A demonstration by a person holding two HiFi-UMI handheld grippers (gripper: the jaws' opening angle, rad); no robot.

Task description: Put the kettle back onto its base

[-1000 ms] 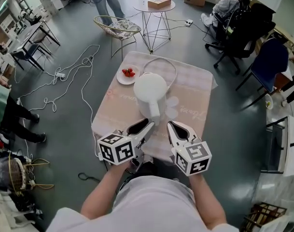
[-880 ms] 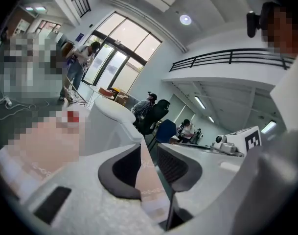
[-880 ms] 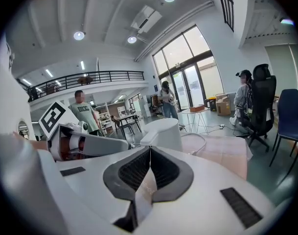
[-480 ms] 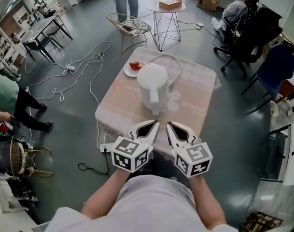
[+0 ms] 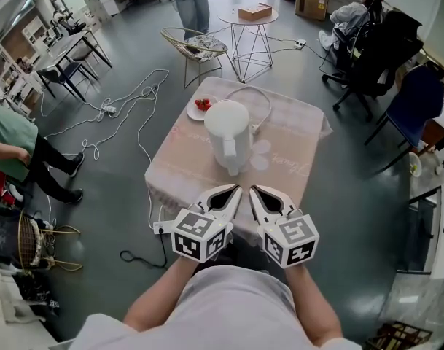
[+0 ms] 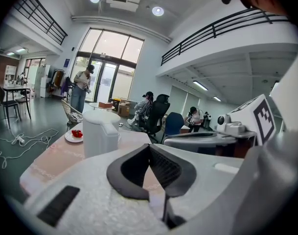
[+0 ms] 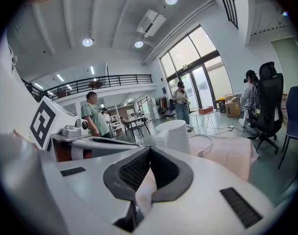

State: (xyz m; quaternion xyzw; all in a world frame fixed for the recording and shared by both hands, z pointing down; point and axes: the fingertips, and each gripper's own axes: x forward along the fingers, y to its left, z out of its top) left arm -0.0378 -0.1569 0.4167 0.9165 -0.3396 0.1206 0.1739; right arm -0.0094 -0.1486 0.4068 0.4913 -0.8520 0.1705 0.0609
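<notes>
A white kettle (image 5: 227,133) stands upright mid-table on the pink cloth of the table (image 5: 294,148), handle towards me. Its white cord (image 5: 259,97) loops behind it. I cannot make out a base beneath it. Both grippers hover side by side over the table's near edge, short of the kettle. My left gripper (image 5: 233,190) is shut and empty, as is my right gripper (image 5: 254,189). The left gripper view has the kettle (image 6: 101,137) ahead and left of the shut left gripper (image 6: 149,146). From the shut right gripper (image 7: 149,149), the kettle (image 7: 174,136) sits slightly right.
A plate of strawberries (image 5: 200,108) lies at the table's far left corner. Beyond are a wire chair (image 5: 196,46) and a round side table (image 5: 252,17) with a box. Cables (image 5: 127,108) trail on the floor at left; office chairs (image 5: 378,46) and people stand around.
The left jaws have closed and that gripper has rolled. Both grippers have drawn back from the kettle towards the table's near edge. The kettle has not moved.
</notes>
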